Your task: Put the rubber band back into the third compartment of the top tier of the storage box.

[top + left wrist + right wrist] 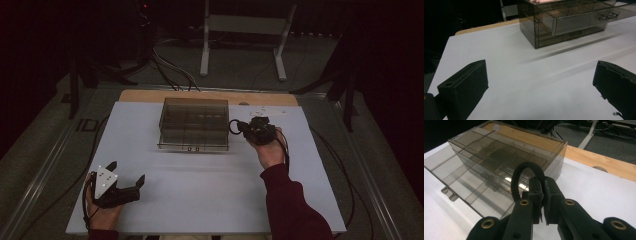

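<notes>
Black ring (520, 178) pinched in right tool (543, 192)

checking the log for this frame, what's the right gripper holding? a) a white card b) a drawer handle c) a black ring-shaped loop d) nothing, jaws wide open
c: in the right gripper view the right gripper has its jaws closed on a black ring-shaped loop, held just in front of the smoky clear drawer box; the high view shows the same loop at the gripper's tip beside the box.

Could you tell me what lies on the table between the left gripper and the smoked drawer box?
Nothing: in the high view, bare white table runs from the left gripper to the drawer box.
</notes>
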A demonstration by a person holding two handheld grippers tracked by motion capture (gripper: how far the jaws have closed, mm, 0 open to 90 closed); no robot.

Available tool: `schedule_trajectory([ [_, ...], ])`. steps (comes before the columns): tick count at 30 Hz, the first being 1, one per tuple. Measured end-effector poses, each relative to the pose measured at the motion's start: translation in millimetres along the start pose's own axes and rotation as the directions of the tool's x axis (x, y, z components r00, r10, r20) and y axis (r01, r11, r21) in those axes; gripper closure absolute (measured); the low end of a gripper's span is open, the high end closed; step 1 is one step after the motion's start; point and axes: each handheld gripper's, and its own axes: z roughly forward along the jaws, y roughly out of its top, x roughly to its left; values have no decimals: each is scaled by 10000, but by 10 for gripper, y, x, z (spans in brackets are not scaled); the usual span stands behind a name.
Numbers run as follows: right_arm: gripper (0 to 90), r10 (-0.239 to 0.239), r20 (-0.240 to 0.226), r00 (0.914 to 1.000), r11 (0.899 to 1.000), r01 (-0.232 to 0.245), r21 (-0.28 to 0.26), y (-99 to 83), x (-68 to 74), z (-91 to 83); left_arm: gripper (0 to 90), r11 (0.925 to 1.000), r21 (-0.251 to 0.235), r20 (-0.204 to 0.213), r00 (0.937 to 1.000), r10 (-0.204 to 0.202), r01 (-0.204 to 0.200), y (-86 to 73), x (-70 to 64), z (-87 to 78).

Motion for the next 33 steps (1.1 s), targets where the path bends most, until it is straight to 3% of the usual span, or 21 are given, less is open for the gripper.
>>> schedule_trajectory([
  [14, 862, -49, -320, 9995, 10000, 48, -36, 63, 164, 124, 6, 10000, -51, -17, 10000, 17, -17, -13, 17, -18],
  [33, 858, 229, -689, 9974, 9997, -225, 68, 50, 220, 230, 7, 10000, -36, 14, 10000, 85, -85, -17, 14, -12],
])
